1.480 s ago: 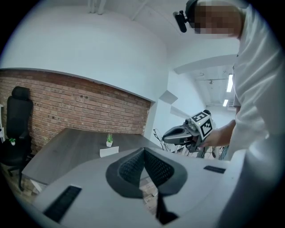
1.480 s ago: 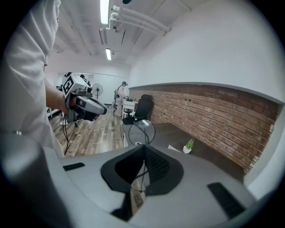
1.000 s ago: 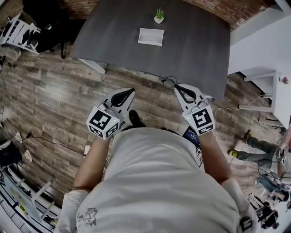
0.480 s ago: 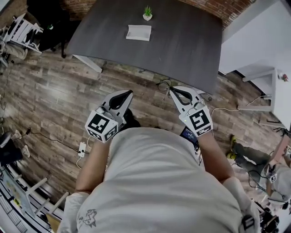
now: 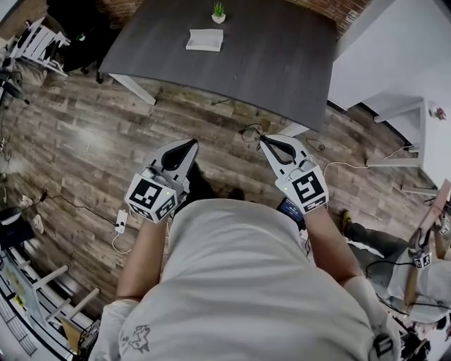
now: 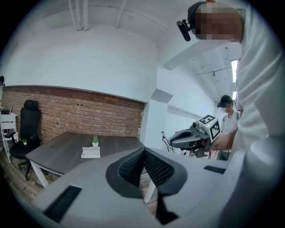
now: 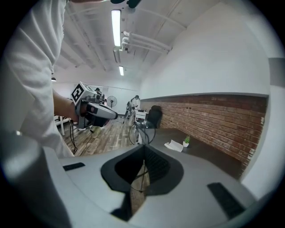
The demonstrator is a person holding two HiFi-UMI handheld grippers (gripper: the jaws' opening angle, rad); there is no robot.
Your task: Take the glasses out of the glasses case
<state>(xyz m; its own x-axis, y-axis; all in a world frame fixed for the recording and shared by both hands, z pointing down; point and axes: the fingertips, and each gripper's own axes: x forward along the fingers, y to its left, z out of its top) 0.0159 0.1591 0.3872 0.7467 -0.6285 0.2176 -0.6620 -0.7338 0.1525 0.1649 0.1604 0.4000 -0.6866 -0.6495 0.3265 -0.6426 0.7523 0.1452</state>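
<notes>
The right gripper [image 5: 264,139] has its jaws pressed together on the thin wire glasses [image 7: 141,132], which stand out just in front of its tip. The left gripper [image 5: 189,143] is closed too, with nothing between its jaws. Compared with a second ago, the dark table [image 5: 282,63] and the white glasses case [image 5: 204,40] on it, beside a small plant [image 5: 218,11], lie farther from both grippers: the person is stepping back. The glasses are well apart from the case, so I judge the task nearly finished.

Matt dark table top [image 5: 268,49], worn wood-plank floor [image 5: 84,134], rough brick wall [image 6: 67,113], thin wire glasses [image 7: 142,132].
</notes>
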